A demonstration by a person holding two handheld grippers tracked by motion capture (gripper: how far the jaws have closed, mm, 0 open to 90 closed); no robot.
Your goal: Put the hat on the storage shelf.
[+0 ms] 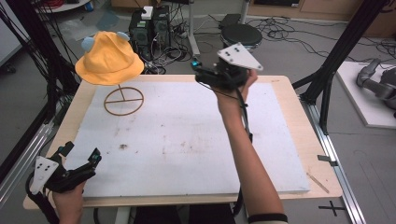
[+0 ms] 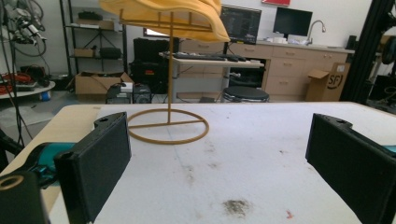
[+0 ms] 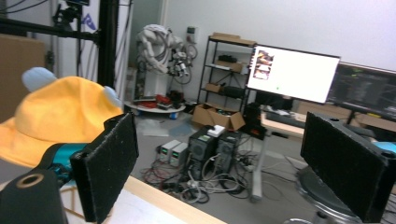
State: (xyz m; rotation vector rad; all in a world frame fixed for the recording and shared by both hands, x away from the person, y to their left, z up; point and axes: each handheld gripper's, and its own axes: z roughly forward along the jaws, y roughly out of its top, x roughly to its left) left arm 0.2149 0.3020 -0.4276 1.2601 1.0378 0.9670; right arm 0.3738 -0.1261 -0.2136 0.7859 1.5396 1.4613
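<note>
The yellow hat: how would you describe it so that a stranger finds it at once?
Look at the far left corner of the white board on the table. A thin wire stand with a ring base rises there, and the yellow hat sits on top, marked by two small pale blue ears.

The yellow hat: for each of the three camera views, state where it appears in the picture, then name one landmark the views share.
High view: the yellow hat is upper left, on its wire stand at the table's far left corner.
Left gripper view: top centre, cut by the upper edge.
Right gripper view: left side, behind the left finger.
Shared landmark: the computer towers on the floor beyond the table.
</note>
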